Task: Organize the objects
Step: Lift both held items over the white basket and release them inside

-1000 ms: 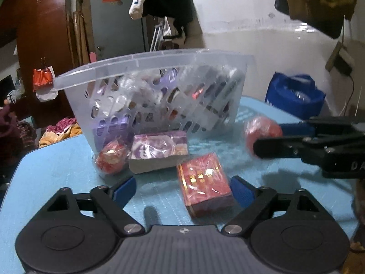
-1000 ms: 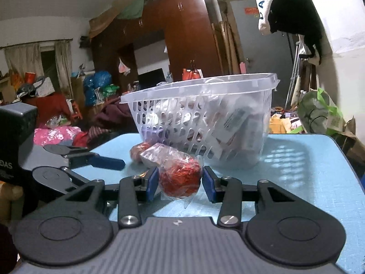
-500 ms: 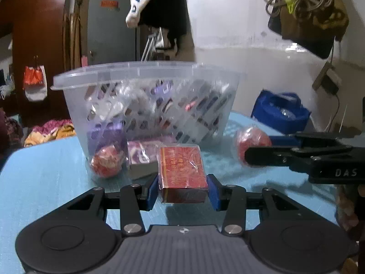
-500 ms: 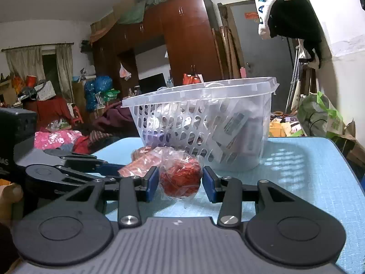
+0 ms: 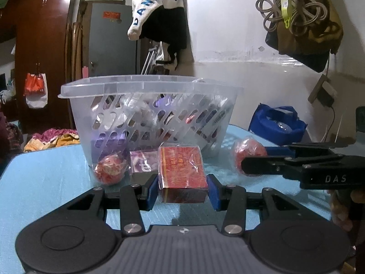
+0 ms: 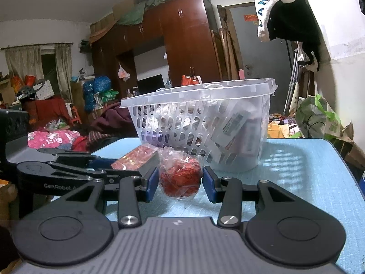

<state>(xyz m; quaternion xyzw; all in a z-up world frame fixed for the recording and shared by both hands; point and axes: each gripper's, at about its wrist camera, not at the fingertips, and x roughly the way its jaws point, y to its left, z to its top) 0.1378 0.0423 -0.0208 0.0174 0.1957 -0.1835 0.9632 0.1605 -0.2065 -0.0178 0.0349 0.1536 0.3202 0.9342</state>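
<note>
Your left tongs [image 5: 182, 190] pinch the film-wrapped red rectangular box [image 5: 181, 171], rigid but slick, by its flat sides above the tabletop [image 5: 45, 178]; right tongs [image 6: 180, 182] squeeze the crinkly, soft red wrapped ball [image 6: 180, 178], near the clear slotted plastic basket [image 6: 200, 123].

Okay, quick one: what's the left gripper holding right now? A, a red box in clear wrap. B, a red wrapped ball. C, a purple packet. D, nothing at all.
A: the left gripper is shut on the red box, its blue pads pressed against both sides; the right gripper has the red wrapped ball.
</note>
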